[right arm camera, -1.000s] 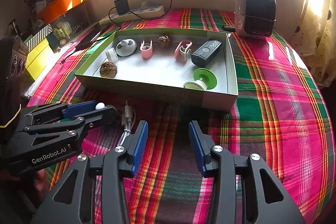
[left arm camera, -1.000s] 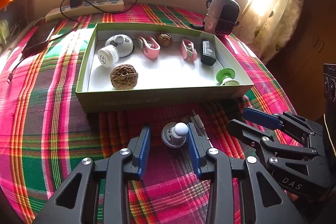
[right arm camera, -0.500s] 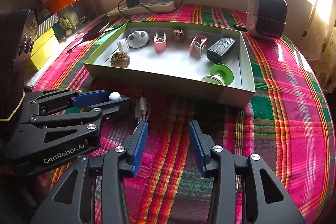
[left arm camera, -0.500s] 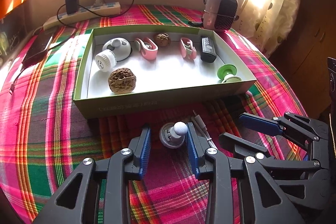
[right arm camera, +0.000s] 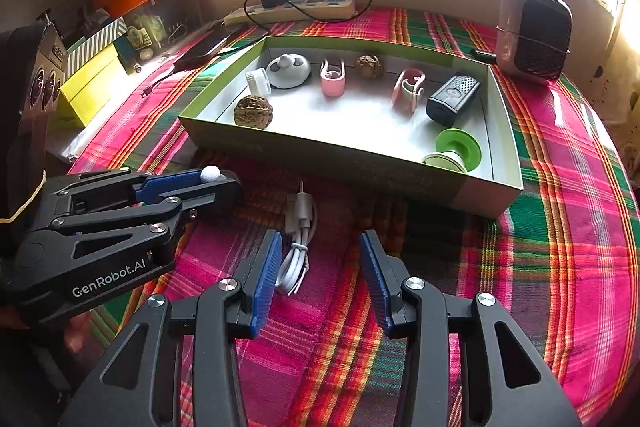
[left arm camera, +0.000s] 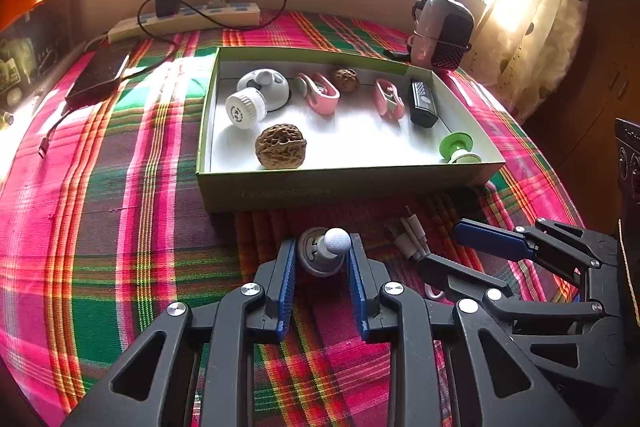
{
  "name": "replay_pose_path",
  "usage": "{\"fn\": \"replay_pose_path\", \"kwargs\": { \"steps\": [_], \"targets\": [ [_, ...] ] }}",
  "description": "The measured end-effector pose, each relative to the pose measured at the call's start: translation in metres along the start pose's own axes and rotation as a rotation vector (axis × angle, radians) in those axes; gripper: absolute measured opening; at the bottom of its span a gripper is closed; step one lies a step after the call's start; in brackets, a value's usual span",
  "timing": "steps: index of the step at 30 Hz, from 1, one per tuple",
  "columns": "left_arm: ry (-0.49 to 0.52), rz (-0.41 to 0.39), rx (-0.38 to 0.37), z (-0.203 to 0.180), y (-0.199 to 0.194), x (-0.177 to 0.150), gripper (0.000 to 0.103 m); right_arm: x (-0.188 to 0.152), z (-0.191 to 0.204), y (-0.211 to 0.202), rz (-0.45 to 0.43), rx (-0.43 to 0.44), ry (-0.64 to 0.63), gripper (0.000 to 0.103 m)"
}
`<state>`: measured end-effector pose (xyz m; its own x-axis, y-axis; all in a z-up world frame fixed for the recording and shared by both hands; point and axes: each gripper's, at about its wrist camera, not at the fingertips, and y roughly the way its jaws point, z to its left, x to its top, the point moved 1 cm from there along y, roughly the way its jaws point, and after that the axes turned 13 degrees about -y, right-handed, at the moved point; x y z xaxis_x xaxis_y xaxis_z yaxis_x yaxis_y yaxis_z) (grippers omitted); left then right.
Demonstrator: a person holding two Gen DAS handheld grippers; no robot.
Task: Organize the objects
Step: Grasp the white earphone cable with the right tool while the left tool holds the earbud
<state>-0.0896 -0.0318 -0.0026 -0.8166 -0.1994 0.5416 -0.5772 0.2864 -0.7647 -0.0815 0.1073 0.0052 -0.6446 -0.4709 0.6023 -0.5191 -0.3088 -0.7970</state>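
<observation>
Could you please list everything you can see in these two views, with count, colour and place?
box: 1, green, mid-cloth
walnuts: 2, brown, in box
clips: 2, pink, in box
spool: 1, green, box corner
black gadget: 1, in box
white gadget: 1, in box
knob: 1, grey-white, before box
cable: 1, white, beside knob
power strip: 1, cream, by wall
heater: 1, pink-black, behind box
phone: 1, black, beside box
cloth: 1, plaid
left gripper: just closed around knob
right gripper: open, by cable
</observation>
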Motion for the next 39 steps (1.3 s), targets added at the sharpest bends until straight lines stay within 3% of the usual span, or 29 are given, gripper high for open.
{"fn": "replay_pose_path", "kwargs": {
  "steps": [18, 21, 23, 39],
  "targets": [
    [-0.024, -0.005, -0.010, 0.010, -0.002, 0.000, 0.023, 0.009, 0.016, 0.016, -0.013, -0.052, -0.109, 0.042],
    [-0.027, -0.003, -0.011, 0.009, -0.002, -0.001, 0.023, 0.008, 0.016, 0.015, -0.018, -0.054, -0.106, 0.033],
    [-0.026, -0.004, -0.010, 0.009, -0.002, -0.001, 0.023, 0.008, 0.015, 0.014, -0.021, -0.055, -0.103, 0.021],
    [-0.025, -0.006, -0.008, 0.008, -0.002, -0.001, 0.022, 0.006, 0.013, 0.012, -0.028, -0.045, -0.078, 0.020]
  ]
}}
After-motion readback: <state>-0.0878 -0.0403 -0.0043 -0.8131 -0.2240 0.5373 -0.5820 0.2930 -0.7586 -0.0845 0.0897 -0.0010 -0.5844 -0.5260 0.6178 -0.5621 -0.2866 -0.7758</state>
